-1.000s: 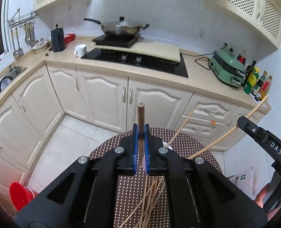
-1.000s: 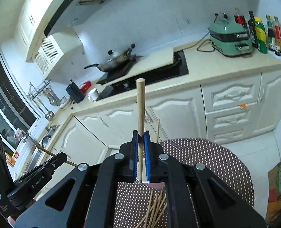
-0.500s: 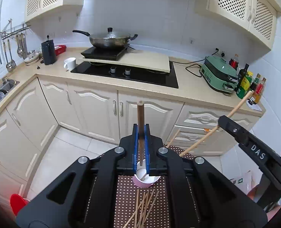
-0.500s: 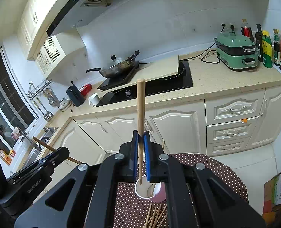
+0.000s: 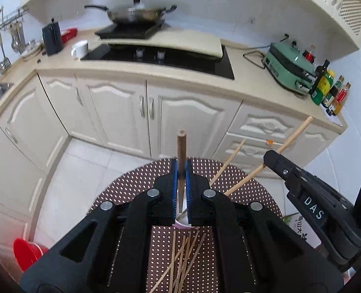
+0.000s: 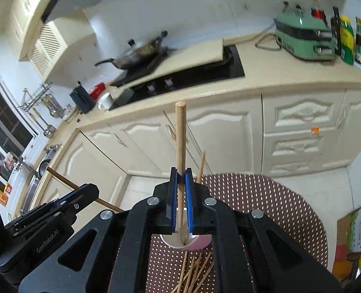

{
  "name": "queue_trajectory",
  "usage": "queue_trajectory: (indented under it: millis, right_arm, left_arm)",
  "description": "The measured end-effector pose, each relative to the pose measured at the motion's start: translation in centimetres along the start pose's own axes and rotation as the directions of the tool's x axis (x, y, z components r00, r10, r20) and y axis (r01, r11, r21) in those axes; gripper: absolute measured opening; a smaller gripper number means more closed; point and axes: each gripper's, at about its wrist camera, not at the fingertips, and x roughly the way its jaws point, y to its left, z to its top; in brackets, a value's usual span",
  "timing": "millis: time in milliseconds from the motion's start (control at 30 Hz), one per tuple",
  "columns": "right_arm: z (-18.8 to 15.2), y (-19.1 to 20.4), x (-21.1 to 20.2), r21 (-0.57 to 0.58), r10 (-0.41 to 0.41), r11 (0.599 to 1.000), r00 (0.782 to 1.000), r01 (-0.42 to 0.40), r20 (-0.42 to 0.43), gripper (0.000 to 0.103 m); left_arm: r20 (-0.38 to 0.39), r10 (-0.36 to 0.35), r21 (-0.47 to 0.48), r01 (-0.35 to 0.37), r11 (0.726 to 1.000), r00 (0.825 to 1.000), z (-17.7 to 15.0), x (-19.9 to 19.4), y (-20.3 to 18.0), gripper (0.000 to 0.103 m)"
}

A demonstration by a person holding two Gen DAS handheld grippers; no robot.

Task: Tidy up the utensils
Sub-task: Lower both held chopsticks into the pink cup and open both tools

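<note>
Over the pink cup (image 6: 197, 243) on the dotted table (image 6: 273, 202), the left gripper (image 5: 181, 171) pinches a dark chopstick (image 5: 181, 151). Right gripper (image 6: 181, 178) clamps a pale chopstick (image 6: 180, 134). Loose chopsticks (image 5: 182, 261) lie nearer.

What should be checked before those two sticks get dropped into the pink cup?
1. Left tool shut on the dark chopstick: ok.
2. Right tool shut on the light chopstick: ok.
3. Pink cup upright on the dotted table: ok.
4. Light chopstick's lower tip over the cup's mouth: ok.
5. Dark chopstick's tip inside the rim: cannot tell.
6. Loose chopsticks lying apart from the cup: cannot tell.
</note>
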Motion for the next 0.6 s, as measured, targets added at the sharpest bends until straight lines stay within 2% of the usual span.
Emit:
queue_trajectory:
  millis: [100,367,600]
  right_arm:
    - [-0.6,-0.5,1.4,0.010,-0.022,1.000,0.999,0.022,-0.034,0.005]
    - [-2.0,-1.4,4.9,0.023,-0.046,0.999,0.991,0.050,-0.124,0.005]
    - [-2.6,-1.8,7.2,0.046,-0.041,0.998,0.983,0.050,-0.177,0.005]
  left_arm:
    - [-0.037,-0.036,-0.010,0.035,0.999,0.999,-0.5,1.8,0.1,0.006]
    - [-0.148,-0.047,0.001,0.048,0.999,0.988,-1.8,6.3,0.1,0.006]
    - [-0.116,-0.051,-0.004,0.051,0.999,0.992,-1.1,7.9,0.7,0.007]
